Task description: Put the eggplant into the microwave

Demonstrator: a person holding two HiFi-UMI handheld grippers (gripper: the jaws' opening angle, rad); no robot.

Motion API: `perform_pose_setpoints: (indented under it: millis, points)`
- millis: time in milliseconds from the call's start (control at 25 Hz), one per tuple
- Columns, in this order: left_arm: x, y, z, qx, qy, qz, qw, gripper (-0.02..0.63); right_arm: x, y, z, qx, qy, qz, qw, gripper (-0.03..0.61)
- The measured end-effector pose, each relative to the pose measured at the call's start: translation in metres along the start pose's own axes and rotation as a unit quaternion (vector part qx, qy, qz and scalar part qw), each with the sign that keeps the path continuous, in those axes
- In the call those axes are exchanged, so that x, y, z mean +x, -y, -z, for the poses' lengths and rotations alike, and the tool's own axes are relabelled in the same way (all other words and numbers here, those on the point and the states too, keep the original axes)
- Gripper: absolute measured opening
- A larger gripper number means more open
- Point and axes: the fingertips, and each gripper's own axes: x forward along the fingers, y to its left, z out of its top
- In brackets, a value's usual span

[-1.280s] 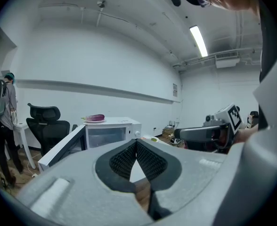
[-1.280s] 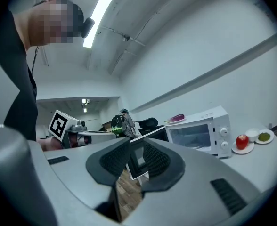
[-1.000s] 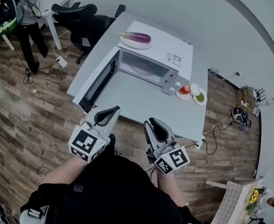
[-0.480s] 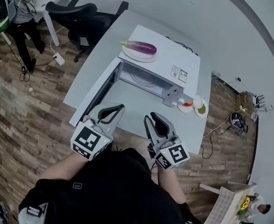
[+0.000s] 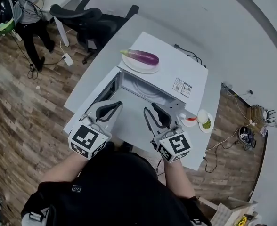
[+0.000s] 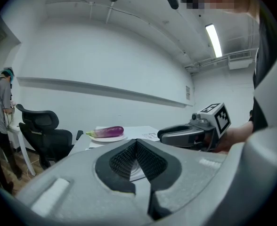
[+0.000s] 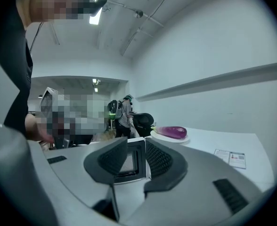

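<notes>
A pale grey bench (image 5: 98,65) stands on a wooden plank floor (image 5: 25,107), one long edge running close along the white wall. A white microwave (image 5: 176,67) sits on the bench towards the wall side, its door (image 5: 103,94) swung wide open over the bench top. Just beside the microwave's right end, near the bench edge, lie two small plates (image 5: 189,121), one with something red on it and the other with something green. On the floor by the bench's far end stand a black office chair (image 5: 89,22) and a white power strip (image 5: 67,59).
</notes>
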Motion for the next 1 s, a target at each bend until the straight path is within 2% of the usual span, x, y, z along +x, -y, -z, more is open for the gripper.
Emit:
perform_pose_setpoints:
  millis: [280,480,600,1000]
  points:
    - [0.021,-0.012,0.003,-0.029,-0.002,-0.049,0.9984,0.009,0.029,0.029,0.002,-0.032,-0.03,-0.051,0.998,0.13]
    - [0.023,-0.024,0.003,-0.049,0.0,-0.06,0.997,0.009,0.061,0.046,0.005,-0.05,-0.054,-0.049,0.996,0.138]
    - [0.02,-0.03,0.004,-0.046,-0.004,-0.06,0.9971,0.009,0.081,0.052,0.01,-0.062,-0.075,-0.047,0.994,0.147]
    - [0.023,-0.057,0.014,-0.037,-0.025,-0.075,0.9962,0.009,0.127,0.056,0.024,-0.168,-0.164,-0.043,0.971,0.192]
